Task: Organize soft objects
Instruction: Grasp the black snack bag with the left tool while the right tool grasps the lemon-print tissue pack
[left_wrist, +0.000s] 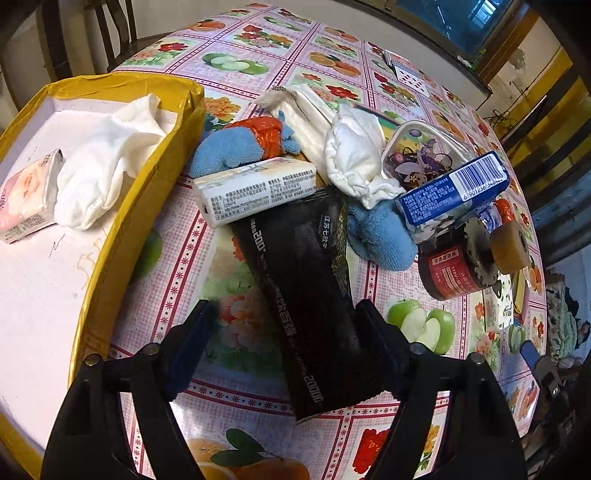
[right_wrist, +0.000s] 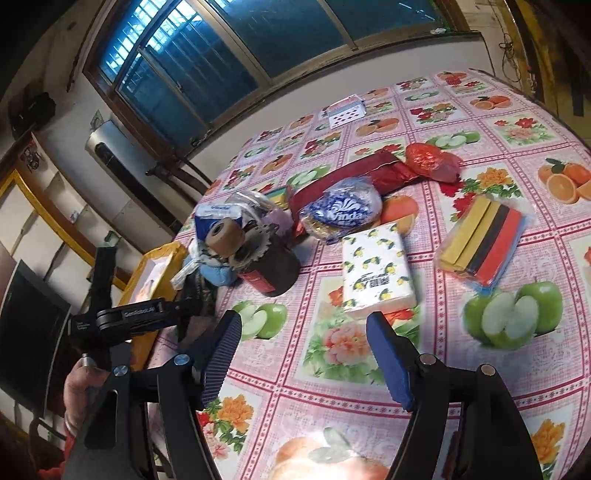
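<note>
yellow box (left_wrist: 159, 192), frame left: white cloth (left_wrist: 107, 155), pink tissue pack (left_wrist: 26, 195) | left gripper (left_wrist: 284, 325) spread around black pack (left_wrist: 303, 288) | right gripper (right_wrist: 303, 339) spread, empty

Dim, warm indoor light, strong fisheye bending in both views

The tablecloth (left_wrist: 258, 51) was evenly lit with soft shadows; straight grid lines were curved toward the edges. Cold blue daylight was seen through the window (right_wrist: 207, 62). Corners were darkened, the black tissue pack (left_wrist: 303, 280) was underexposed, and mild blur was noted at the rims.
</note>
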